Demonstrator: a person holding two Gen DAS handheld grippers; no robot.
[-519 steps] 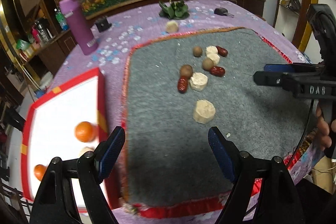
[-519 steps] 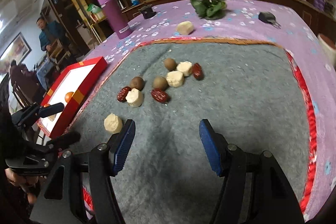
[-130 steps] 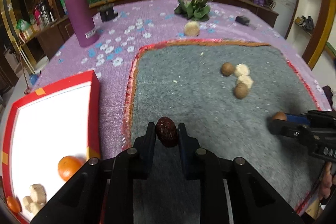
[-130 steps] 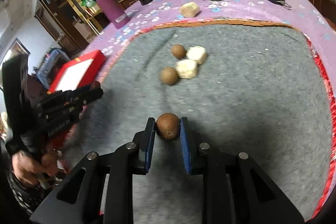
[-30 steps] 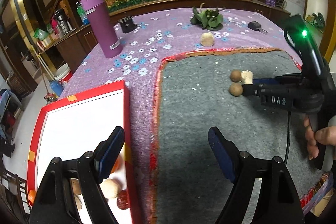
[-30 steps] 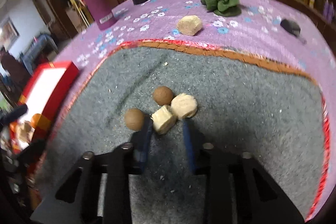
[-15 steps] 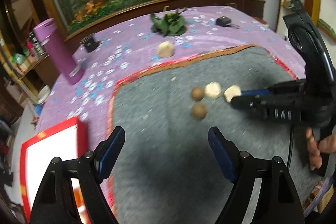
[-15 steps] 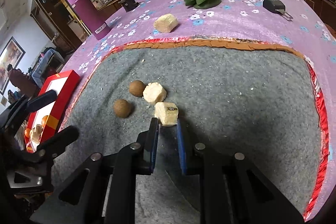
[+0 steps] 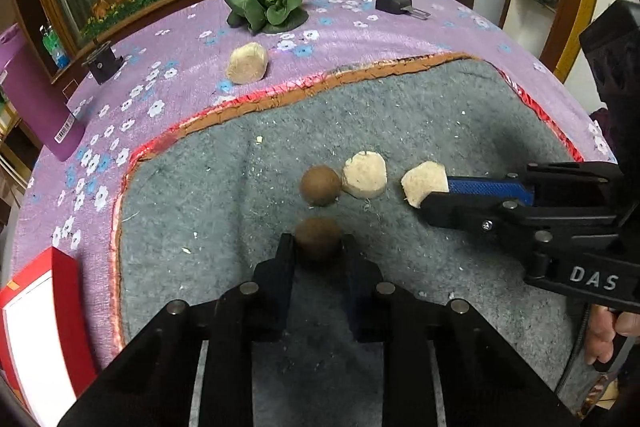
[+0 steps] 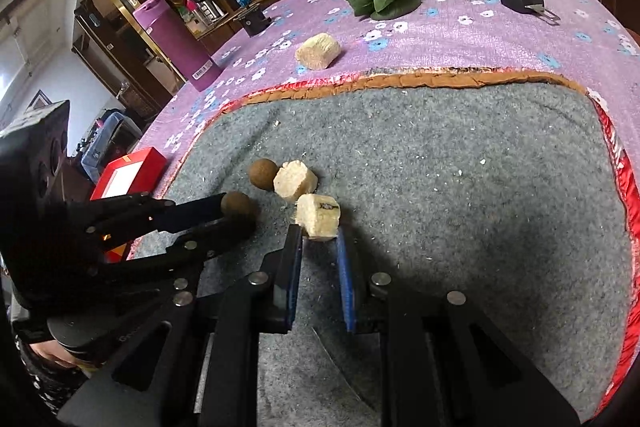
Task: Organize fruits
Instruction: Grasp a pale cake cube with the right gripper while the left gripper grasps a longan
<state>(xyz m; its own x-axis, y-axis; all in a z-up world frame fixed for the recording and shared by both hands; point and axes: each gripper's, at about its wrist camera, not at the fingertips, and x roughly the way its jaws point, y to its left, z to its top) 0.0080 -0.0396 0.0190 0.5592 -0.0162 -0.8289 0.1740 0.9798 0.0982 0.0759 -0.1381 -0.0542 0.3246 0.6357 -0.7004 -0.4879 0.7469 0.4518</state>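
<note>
On the grey mat (image 9: 420,131), left wrist view: the left tool (image 9: 318,251), wide half a second ago, is now narrow around one brown round fruit (image 9: 318,237) near the mat's middle. The right tool (image 9: 432,193) clamps one pale chunk (image 9: 424,183). Loose on the mat: one brown fruit (image 9: 320,185) touching one pale chunk (image 9: 365,174). A third pale chunk (image 9: 247,63) lies off the mat on the purple surface (image 9: 360,35).

Right wrist view: the pale chunk sits between narrow jaws. Both grasps appear secured; transfer to the red box (image 10: 128,173) at the surface's left edge likely follows.
</note>
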